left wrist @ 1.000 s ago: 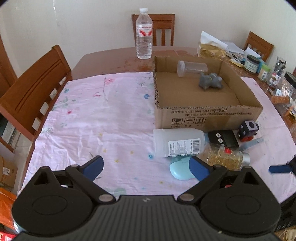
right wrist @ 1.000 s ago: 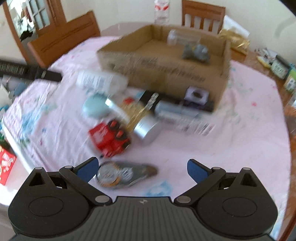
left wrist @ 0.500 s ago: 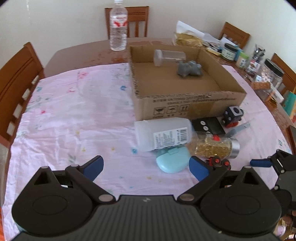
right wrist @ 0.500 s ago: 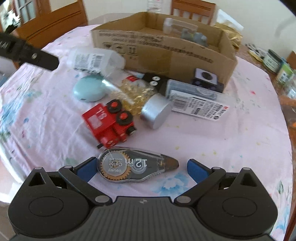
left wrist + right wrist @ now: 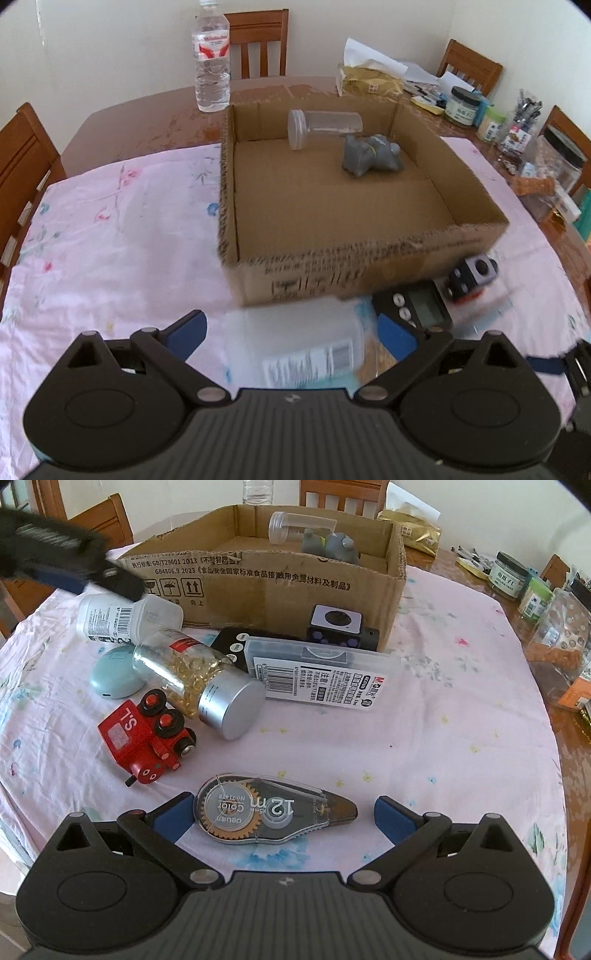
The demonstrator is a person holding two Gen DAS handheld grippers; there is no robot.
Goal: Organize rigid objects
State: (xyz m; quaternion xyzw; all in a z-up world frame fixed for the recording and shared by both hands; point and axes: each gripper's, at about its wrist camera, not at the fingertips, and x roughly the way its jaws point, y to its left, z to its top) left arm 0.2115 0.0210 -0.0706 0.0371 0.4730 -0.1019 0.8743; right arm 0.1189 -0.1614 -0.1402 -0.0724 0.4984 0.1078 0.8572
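My left gripper [image 5: 291,330] is open, its fingers on either side of a white plastic bottle [image 5: 295,350] lying in front of the cardboard box [image 5: 369,273]. The box holds a clear tube [image 5: 323,125] and a grey toy [image 5: 371,155]. Open too, my right gripper [image 5: 283,808] straddles a correction tape dispenser [image 5: 273,810] flat on the cloth. Beyond it lie a red toy train [image 5: 146,736], a jar of golden capsules [image 5: 199,681], a teal case [image 5: 114,672], a clear lead box [image 5: 321,677], a black timer [image 5: 236,644] and a black cube [image 5: 340,626].
A pink floral cloth [image 5: 110,236] covers the wooden table. A water bottle [image 5: 211,59] stands behind the box. Jars, pens and packets [image 5: 509,125] crowd the right side. Wooden chairs [image 5: 22,155] ring the table. The left gripper's body [image 5: 55,557] crosses the right wrist view's upper left.
The left gripper moved forward and right, closing in over the white bottle. The right gripper dropped toward the tape dispenser, which now lies between its fingers.
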